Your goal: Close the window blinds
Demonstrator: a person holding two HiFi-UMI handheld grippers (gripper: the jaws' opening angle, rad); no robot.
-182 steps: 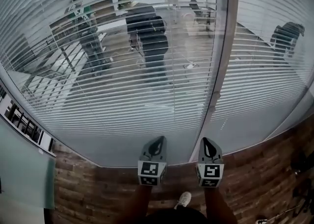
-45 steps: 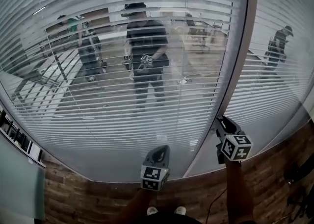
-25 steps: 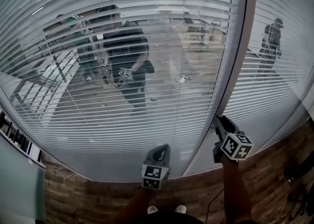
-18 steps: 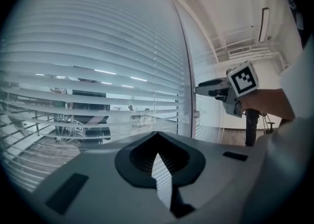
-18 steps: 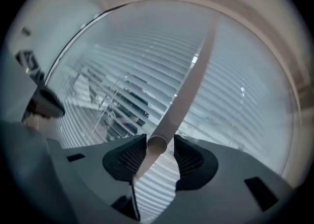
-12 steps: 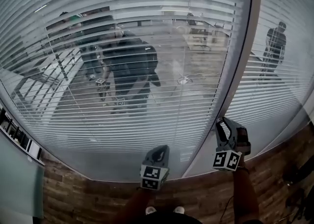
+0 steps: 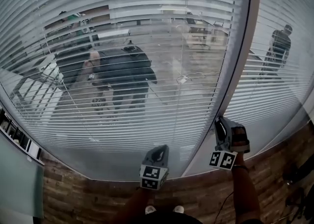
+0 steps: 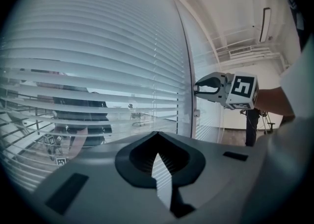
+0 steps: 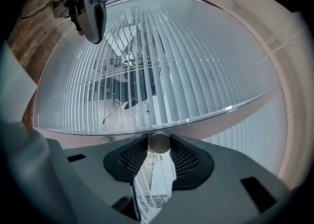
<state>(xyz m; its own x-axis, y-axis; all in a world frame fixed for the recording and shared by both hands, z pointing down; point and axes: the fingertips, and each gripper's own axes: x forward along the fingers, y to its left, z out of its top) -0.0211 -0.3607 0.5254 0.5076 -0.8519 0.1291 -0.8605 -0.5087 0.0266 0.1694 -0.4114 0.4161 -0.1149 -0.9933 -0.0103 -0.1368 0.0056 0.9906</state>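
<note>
White slatted blinds [image 7: 147,37] cover the glass wall, their slats part-tilted so the room behind shows through. My right gripper [image 7: 219,120] points at the window frame post [image 7: 238,66]. In the right gripper view a small round knob [image 9: 159,143] sits between its jaws [image 9: 159,145], filling the gap between the tips. The jaws have just been closing on it. My left gripper [image 7: 158,150] hangs low in front of the blinds, shut and empty [image 8: 157,135]. Each gripper also shows in the other's view: the right gripper [image 8: 197,88] and the left gripper [image 9: 93,34].
Behind the glass a person [image 7: 122,71] bends over beside desks, and another person [image 7: 280,41] stands far right. A wood-look floor [image 7: 73,193] runs below the window. A pale cabinet [image 7: 19,179] stands at the left edge.
My right gripper has rolled about its own axis, swinging its marker cube from the side to underneath. The left gripper has stayed put. The person behind the glass has bent down and shifted left.
</note>
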